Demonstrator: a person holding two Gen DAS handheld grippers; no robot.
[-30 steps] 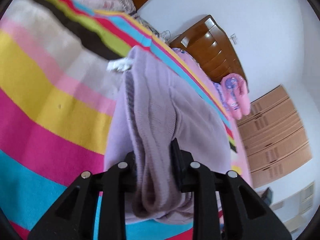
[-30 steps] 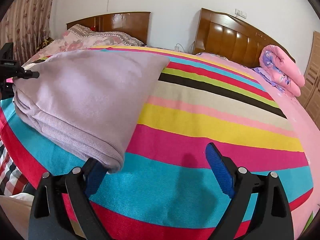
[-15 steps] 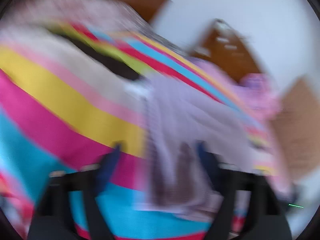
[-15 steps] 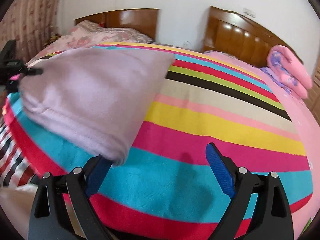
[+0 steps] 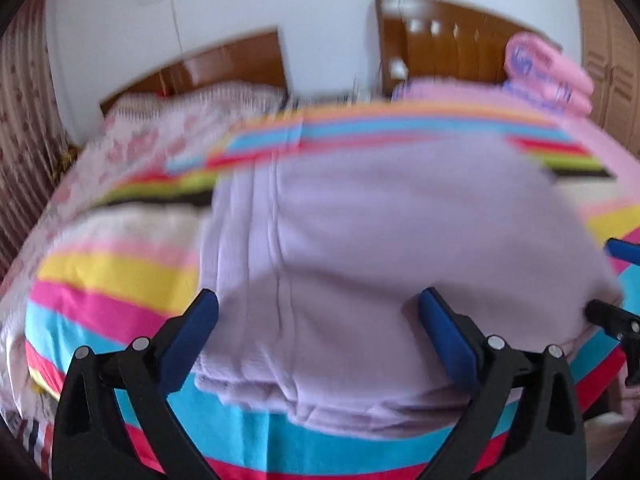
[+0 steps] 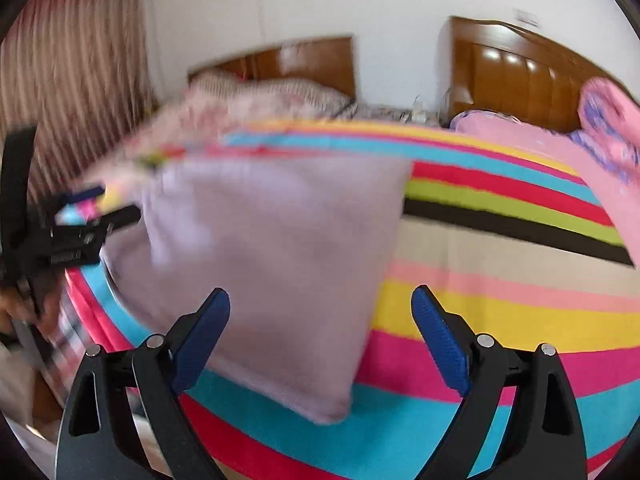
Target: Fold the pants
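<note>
Lying folded, the soft lilac knit pants (image 5: 380,248) are seen stacked in layers on the rainbow-striped woven bedspread (image 6: 500,312) | no readable writing spotted | left gripper (image 5: 318,330) spread wide, blue ridged pads (image 5: 448,340) clear of cloth | right gripper (image 6: 320,332) spread wide too, nothing pinched

Left gripper (image 5: 318,320): jaws spread wide, blue-padded fingers (image 5: 188,342) apart, nothing clamped between them, pointing forward and slightly down. Right gripper (image 6: 320,320): same, jaws wide, blue pads (image 6: 440,344) apart, holding nothing. In the right wrist view the left gripper shows at the left edge, a hand (image 6: 24,304) gripping its handle low down; both views blurred.
</note>
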